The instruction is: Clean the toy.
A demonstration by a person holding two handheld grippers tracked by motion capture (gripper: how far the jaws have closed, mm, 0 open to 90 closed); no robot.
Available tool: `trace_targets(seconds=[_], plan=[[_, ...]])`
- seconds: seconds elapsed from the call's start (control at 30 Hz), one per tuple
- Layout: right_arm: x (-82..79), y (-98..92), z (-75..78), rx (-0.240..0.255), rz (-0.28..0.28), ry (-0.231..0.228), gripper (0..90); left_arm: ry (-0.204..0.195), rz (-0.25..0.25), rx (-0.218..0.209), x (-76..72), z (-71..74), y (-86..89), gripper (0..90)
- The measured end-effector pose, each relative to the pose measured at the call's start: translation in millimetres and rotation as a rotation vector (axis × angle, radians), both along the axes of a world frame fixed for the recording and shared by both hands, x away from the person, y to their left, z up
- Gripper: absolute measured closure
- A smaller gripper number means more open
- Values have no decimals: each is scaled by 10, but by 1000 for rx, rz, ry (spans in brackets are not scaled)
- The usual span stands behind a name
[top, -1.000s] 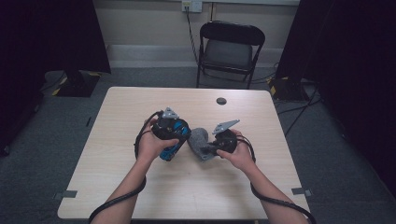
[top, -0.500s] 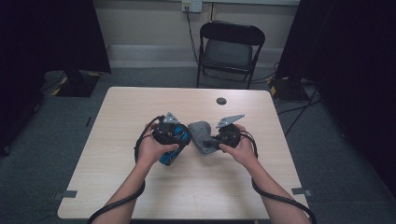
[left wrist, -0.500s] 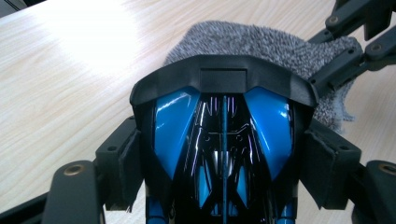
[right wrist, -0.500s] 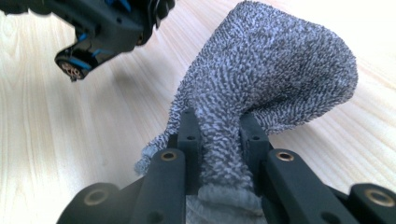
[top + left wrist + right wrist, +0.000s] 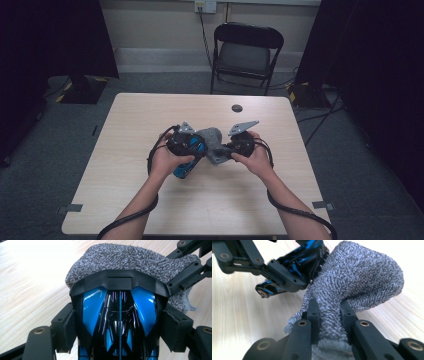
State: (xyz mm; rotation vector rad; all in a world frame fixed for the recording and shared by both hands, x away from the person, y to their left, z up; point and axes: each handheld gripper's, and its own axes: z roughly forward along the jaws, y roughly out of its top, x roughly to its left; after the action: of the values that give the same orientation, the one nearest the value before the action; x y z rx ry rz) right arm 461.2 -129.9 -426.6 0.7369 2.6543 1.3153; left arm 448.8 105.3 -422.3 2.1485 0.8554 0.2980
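A shiny blue and black toy car (image 5: 119,312) sits between the jaws of my left gripper (image 5: 121,327), whose pads (image 5: 68,330) press on its sides. In the high view the left gripper (image 5: 186,142) holds the car (image 5: 182,170) just above the table's middle. A grey fuzzy cloth (image 5: 362,277) is pinched in my right gripper (image 5: 329,312), which is shut on it. The cloth (image 5: 130,258) drapes over the car's far end. From above, the cloth (image 5: 212,142) lies between the two hands, with the right gripper (image 5: 227,150) just to its right.
The light wooden table (image 5: 150,115) carries a small dark round object (image 5: 236,107) near its far edge. A black folding chair (image 5: 247,50) stands behind the table. Cables trail from both grippers along the forearms.
The right gripper with the cloth has edged slightly toward the table's far side against the car. The left hand stays about where it was.
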Motion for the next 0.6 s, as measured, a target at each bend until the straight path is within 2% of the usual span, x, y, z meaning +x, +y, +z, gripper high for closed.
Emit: trace_targets(seconds=[0.23, 0.37, 0.6], plan=[[-6, 40, -40, 3, 6, 13, 755, -14, -4, -13, 12, 56, -52, 256], [-23, 83, -64, 9, 14, 14, 755, -25, -9, 14, 23, 89, -98, 256], [-31, 70, -89, 5, 13, 22, 755, -20, -9, -6, 32, 84, -108, 256]])
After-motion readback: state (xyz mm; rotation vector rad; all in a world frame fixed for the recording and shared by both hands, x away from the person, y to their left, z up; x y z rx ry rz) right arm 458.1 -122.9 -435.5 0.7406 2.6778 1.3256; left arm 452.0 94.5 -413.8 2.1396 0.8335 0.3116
